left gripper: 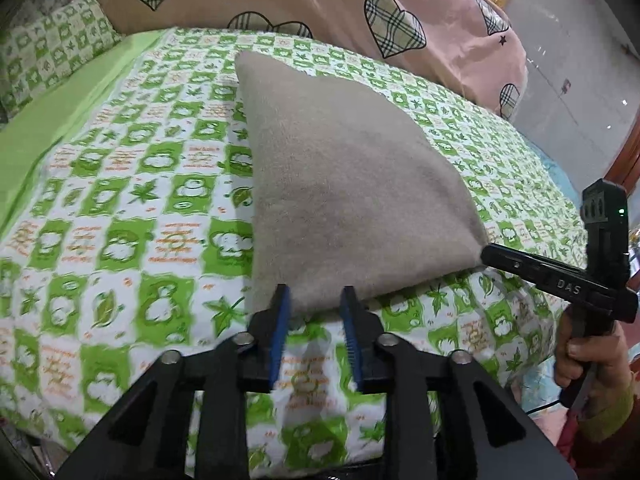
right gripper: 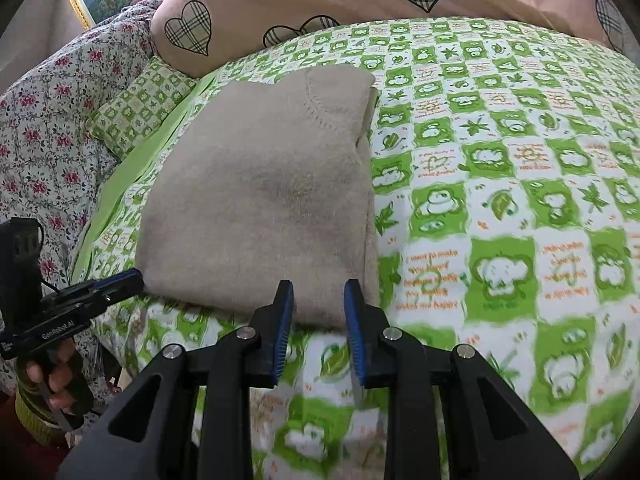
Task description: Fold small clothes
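Left gripper (left gripper: 314,300) sits nearest the lens in its own view: blue pads spread, nothing between them, tips just at the near hem of the beige garment (left gripper: 344,184). Right gripper (right gripper: 319,296) likewise spread and empty, tips at the same near hem toward its right corner. In the left wrist view the right gripper's tip touches or nearly touches the garment's near right corner; contact cannot be confirmed.

Garment: small knit top, lying flat as a compact rectangle on the bed (left gripper: 120,208), close to the bed's near edge. Neckline seam shows at the far end; a doubled layer is visible along the right side, so it is judged already folded lengthwise. Both grippers at the near hem corners suggest the next fold is near end over far end, though that is only a reading.

Edges and room: green-checked sheet is open to the garment's right and beyond its far end until the pink heart-print quilt (left gripper: 320,4). Left side is tighter: green pillow (right gripper: 140,108) and floral bedding (right gripper: 44,128) lie near. Near edge of bed drops off just behind the gripper tips, so little margin for pulling the hem backward.
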The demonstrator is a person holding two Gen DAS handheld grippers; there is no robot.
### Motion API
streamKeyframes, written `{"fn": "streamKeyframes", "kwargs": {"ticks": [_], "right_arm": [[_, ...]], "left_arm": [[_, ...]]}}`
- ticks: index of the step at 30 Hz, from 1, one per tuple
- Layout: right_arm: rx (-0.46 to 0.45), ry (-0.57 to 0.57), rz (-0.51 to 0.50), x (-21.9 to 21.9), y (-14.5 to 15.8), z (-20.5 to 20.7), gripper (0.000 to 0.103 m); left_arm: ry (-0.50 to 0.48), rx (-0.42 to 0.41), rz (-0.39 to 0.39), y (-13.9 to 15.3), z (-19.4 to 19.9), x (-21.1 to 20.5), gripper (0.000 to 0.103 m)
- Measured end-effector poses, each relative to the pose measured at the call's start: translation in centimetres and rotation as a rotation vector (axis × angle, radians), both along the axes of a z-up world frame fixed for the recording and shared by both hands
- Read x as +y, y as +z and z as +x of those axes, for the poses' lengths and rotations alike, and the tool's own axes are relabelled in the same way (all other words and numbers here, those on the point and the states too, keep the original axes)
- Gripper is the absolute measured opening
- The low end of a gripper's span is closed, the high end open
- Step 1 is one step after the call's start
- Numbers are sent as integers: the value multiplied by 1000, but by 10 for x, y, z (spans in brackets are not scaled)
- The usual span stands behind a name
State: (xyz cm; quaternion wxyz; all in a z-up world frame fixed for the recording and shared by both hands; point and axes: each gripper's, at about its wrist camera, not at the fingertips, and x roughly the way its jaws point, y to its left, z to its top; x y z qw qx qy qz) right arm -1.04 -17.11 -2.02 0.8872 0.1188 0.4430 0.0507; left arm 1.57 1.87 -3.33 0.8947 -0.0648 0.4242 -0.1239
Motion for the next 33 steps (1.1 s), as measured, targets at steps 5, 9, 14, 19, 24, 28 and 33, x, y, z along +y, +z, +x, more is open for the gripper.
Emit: {"fn": "streamKeyframes", "kwargs": {"ticks": [5,9,14,19,24,28,33], "right_arm": [[24,-11,-26,4,4,-24,35],[22,-14,-39,9,5,-37,57],[8,9,-94,17,9,-48,72],[-1,13,-97,18,9,-55,78],[-7,16,-103,22,8,-55,79],[-19,22,-107,28,10,-51,79],[-16,38,-112,31,9,-43,80]], "left_arm": [[68,-14,71,6,-17,7,63],[107,14,124,4,-25,11,78],[123,-15,203,6,-39,8,81],[138,-21,244,8,-50,6,84],[173,-13,326,7,-47,0,88],[182,-18,346,8,-44,-5,89],[201,-4,333,9,-34,-3,89]]}}
